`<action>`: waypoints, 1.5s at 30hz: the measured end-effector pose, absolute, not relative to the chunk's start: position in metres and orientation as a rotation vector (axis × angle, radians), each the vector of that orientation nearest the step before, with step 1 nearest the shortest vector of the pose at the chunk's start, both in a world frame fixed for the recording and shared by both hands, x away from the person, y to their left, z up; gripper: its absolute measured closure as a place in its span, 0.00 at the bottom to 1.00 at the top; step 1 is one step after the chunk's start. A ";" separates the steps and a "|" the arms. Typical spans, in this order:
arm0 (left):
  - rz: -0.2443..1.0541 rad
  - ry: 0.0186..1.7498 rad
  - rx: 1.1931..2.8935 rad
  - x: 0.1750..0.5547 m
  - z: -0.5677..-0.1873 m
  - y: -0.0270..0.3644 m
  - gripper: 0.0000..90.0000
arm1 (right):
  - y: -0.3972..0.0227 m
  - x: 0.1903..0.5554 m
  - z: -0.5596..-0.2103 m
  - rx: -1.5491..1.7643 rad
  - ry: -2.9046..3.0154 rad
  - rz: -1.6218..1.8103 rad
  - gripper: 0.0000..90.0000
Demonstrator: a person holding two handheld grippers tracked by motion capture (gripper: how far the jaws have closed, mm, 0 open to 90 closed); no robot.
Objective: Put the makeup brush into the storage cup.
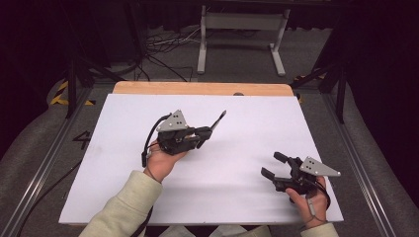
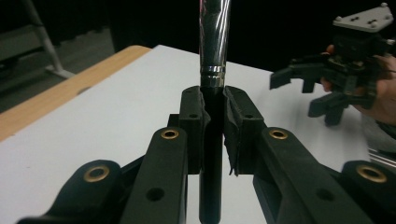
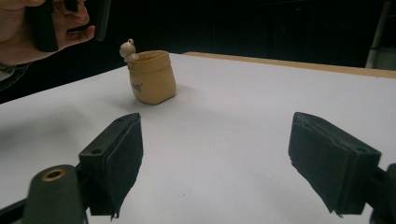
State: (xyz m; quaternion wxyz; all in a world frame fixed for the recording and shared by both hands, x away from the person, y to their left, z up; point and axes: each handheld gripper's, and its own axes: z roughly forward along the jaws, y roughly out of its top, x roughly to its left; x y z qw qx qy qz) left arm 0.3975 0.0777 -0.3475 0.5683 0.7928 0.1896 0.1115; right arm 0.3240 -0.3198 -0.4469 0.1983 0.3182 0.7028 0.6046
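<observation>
A white table (image 1: 237,148) was seen from above. At its nine o'clock side, the left gripper (image 2: 215,116) was clamped on a dark pen (image 2: 212,56), tip aimed toward one o'clock. At four o'clock, the right gripper (image 3: 215,154) was held with jaws wide apart. A tan pot (image 3: 152,77) was seen ahead of it.

high cam looks down on white table (image 1: 148,197); gripper cams skim it close, facing each other.

Pen (image 2: 213,42) glossy black, metal ring; table sheet (image 1: 257,128) matt white, wood edge; pot (image 3: 152,77) smooth tan ceramic-looking.
</observation>
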 end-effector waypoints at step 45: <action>0.561 0.737 1.598 0.413 -0.366 0.112 0.88 | -0.320 0.322 -0.448 0.887 1.977 1.685 0.20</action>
